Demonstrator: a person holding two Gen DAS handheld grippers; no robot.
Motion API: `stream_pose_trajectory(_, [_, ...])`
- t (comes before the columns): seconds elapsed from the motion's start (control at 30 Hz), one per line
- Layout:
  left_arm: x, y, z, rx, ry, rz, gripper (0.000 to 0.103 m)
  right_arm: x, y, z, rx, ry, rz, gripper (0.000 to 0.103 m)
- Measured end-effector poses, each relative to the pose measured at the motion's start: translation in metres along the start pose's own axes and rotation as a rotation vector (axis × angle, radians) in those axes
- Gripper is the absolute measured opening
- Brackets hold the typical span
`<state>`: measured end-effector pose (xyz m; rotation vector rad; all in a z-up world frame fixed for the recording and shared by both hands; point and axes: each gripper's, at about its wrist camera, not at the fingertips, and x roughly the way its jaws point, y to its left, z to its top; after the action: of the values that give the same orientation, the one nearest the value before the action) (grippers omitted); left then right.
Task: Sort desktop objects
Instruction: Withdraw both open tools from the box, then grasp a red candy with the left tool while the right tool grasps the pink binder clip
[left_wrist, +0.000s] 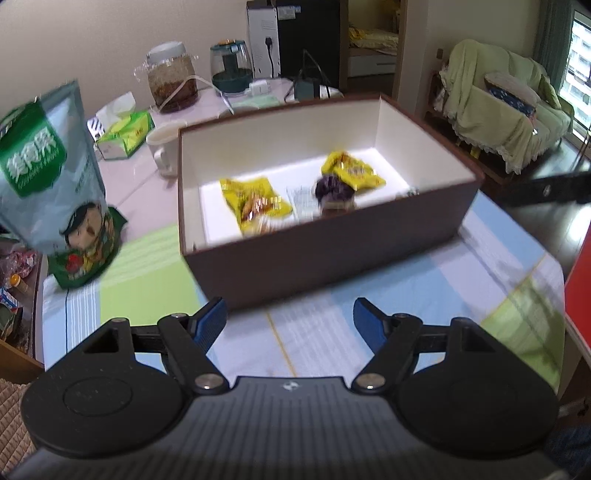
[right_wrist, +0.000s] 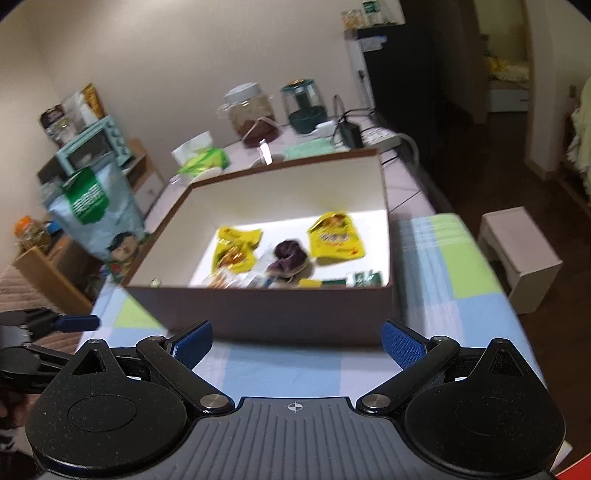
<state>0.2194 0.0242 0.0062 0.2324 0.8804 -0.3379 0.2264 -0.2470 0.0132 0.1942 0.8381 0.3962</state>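
A brown box (left_wrist: 332, 251) with a white inside stands on the striped cloth; the same box (right_wrist: 258, 314) fills the middle of the right wrist view. Inside lie two yellow snack packets (left_wrist: 255, 201) (left_wrist: 352, 170), a purple wrapped item (left_wrist: 332, 190) and small green sachets (right_wrist: 364, 278). My left gripper (left_wrist: 290, 319) is open and holds nothing, just short of the box's near wall. My right gripper (right_wrist: 295, 341) is open too, also in front of the box. The left gripper's blue fingertip (right_wrist: 75, 323) shows at the left edge of the right wrist view.
A tall green-and-white snack bag (left_wrist: 59, 184) stands left of the box. Behind it are a tissue pack (left_wrist: 125, 129), a white mug (left_wrist: 164, 147), a glass jar (left_wrist: 171, 79) and a green appliance (left_wrist: 231, 66). A white stool (right_wrist: 521, 254) is on the floor at right.
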Motion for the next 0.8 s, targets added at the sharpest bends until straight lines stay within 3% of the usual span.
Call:
stream_pose_trajectory(0.33, [0.013, -0.005, -0.073, 0.110, 0.116, -0.048, 0.070, -0.002, -0.016, -0.044, 0.101, 0.079, 0.022, 0.100])
stream_pose_trajectory(0.8, [0.045, -0.020, -0.087, 0.244, 0.144, -0.114, 0.066, 0.021, -0.011, -0.076, 0.067, 0.188, -0.049, 0.100])
